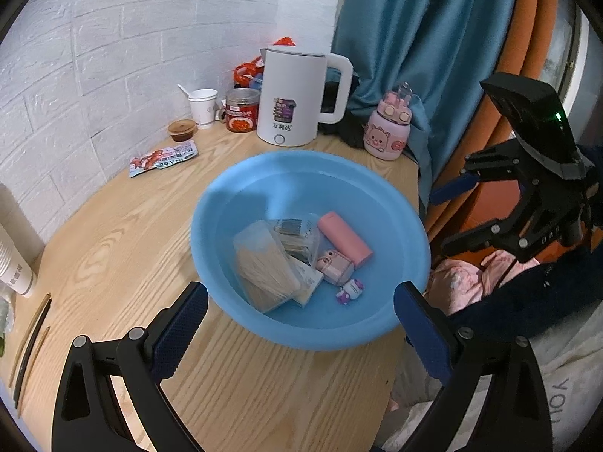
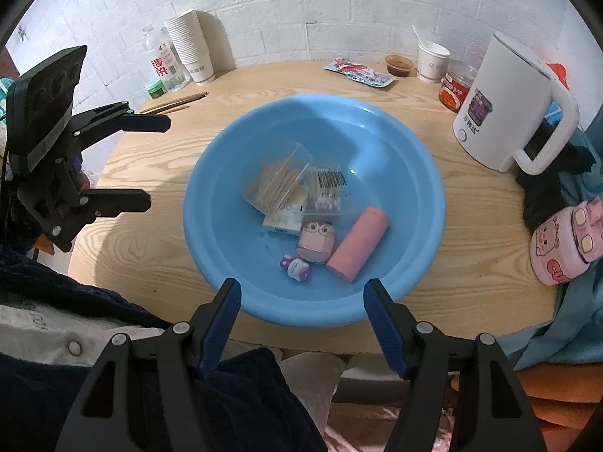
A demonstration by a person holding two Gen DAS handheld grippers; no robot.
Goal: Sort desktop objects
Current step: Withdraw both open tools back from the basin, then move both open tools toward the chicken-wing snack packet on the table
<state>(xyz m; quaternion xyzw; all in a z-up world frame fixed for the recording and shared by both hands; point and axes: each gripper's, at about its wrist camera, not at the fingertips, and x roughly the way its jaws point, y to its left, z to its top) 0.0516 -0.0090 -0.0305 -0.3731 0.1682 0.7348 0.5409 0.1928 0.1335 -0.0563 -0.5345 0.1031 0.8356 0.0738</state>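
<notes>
Left wrist fisheye showed the left gripper (image 1: pixel 301 324) with its fingers spread wide and gripping nothing, one blue pad on each side of the near rim of the blue basin (image 1: pixel 399 203), which sat on the wooden table (image 1: pixel 113 241). Inside the basin lay a clear bag of toothpicks (image 1: pixel 264 267), a small white box (image 1: pixel 311 282) partly under it, a bag of cotton swabs (image 1: pixel 297 233), a pink cylinder (image 1: pixel 345 239), a pink toy case (image 1: pixel 335 265) and a small purple-and-white figurine (image 1: pixel 351 290). Behind the basin stood a white kettle (image 1: pixel 294 98), a pink bottle (image 1: pixel 386 128), a red jar (image 1: pixel 242 110), a paper cup (image 1: pixel 203 107), a sauce cup (image 1: pixel 182 130) and a snack packet (image 1: pixel 164 158). The right gripper (image 1: pixel 452 218) hung off the table's right edge, its fingers apart and empty. Right wrist fisheye showed that gripper (image 2: pixel 301 316) released just short of the basin (image 2: pixel 211 173), near the table's front edge, with the same items clustered in the basin's middle. The left gripper (image 2: pixel 154 162) hung open at the table's left edge, well apart from the basin. A stack of paper cups (image 2: pixel 190 47), a water bottle (image 2: pixel 162 64) and chopsticks (image 2: pixel 175 103) sat at the far left.
</notes>
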